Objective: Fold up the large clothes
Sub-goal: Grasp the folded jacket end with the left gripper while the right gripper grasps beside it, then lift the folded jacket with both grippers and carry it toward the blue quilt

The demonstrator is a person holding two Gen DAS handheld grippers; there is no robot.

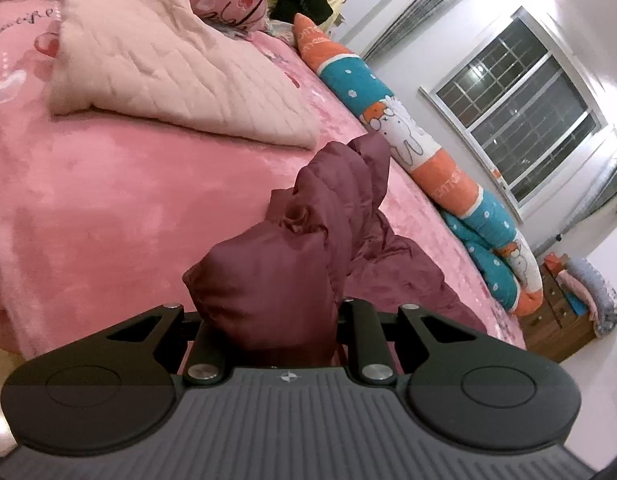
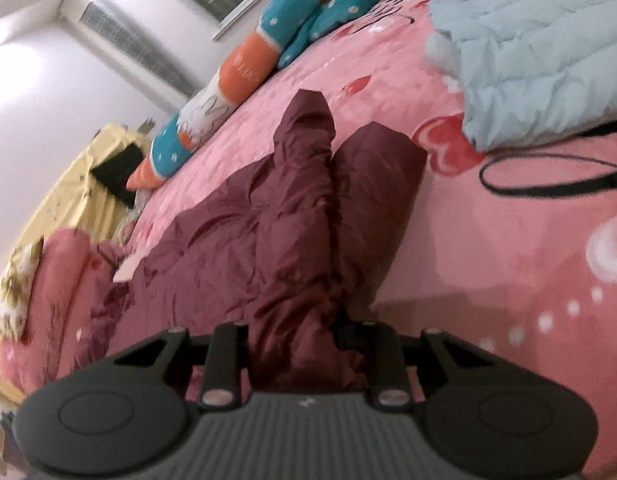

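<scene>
A dark maroon puffer jacket [image 1: 308, 232] lies on the pink bed [image 1: 108, 200]. My left gripper [image 1: 268, 328] is shut on a bunched-up part of it, lifted off the bedspread; the fingertips are buried in the fabric. In the right wrist view the same maroon jacket [image 2: 268, 216] stretches away across the bed, its two padded sleeves side by side. My right gripper [image 2: 304, 344] is shut on a fold of the jacket near its close end, and the cloth hides the pads.
A folded pale pink quilted garment [image 1: 168, 64] lies further up the bed. A long orange-and-teal bolster [image 1: 428, 152] runs along the bed's far edge. A light blue padded garment [image 2: 540, 56] and a black strap loop [image 2: 548, 176] lie at the right.
</scene>
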